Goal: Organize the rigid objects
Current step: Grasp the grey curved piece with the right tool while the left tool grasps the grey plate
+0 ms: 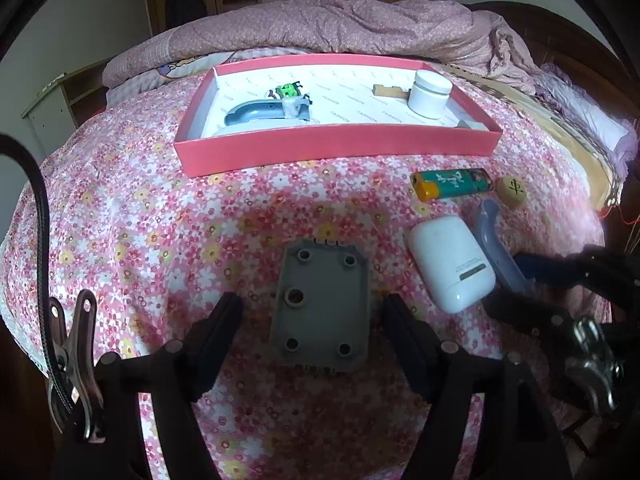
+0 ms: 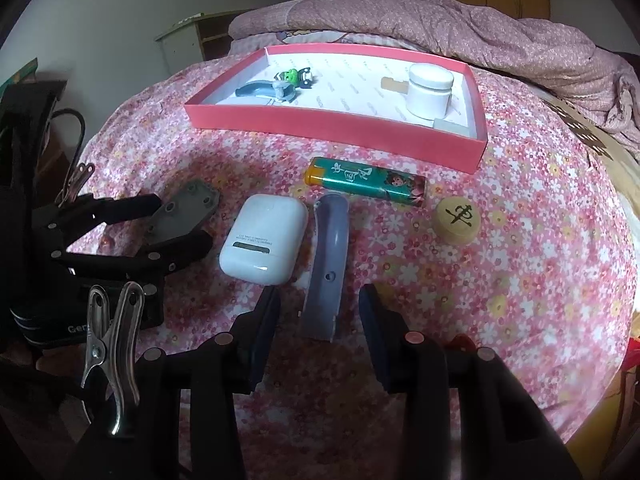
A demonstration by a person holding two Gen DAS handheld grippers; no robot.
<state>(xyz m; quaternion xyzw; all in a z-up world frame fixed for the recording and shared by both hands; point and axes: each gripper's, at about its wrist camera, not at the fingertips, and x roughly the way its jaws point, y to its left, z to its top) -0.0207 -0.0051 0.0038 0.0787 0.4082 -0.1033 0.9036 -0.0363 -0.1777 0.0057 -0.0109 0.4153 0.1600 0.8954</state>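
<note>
Bed (image 1: 140, 208) with pink floral sheet carries everything. Pink tray (image 1: 336, 148) sits at the far side, already holding a white jar (image 1: 429, 94), a blue-grey curved piece (image 1: 256, 114) and a small green toy (image 1: 289, 91).

Loose items on the sheet, near side: grey plate (image 1: 320, 308), white earbud case (image 1: 452, 262), blue curved part (image 2: 328, 268), green lighter (image 2: 366, 180), round wooden chess piece (image 2: 457, 219).

My left claw (image 1: 314, 320) is spread, fingers either side of the grey plate with gaps showing, not pressing it. My right claw (image 2: 318, 324) is partly spread around the near end of the blue curved part, gaps both sides, no pinch yet.

Risks, as I judge them: the plate lies flat on soft bedding, so closing may dig the fingers into the sheet or slide over the thin edge. The blue part is narrow and curved; an off-centre pinch could twist it into the earbud case just beside it. Both claws work close together, so a collision is possible on the lift.
</note>
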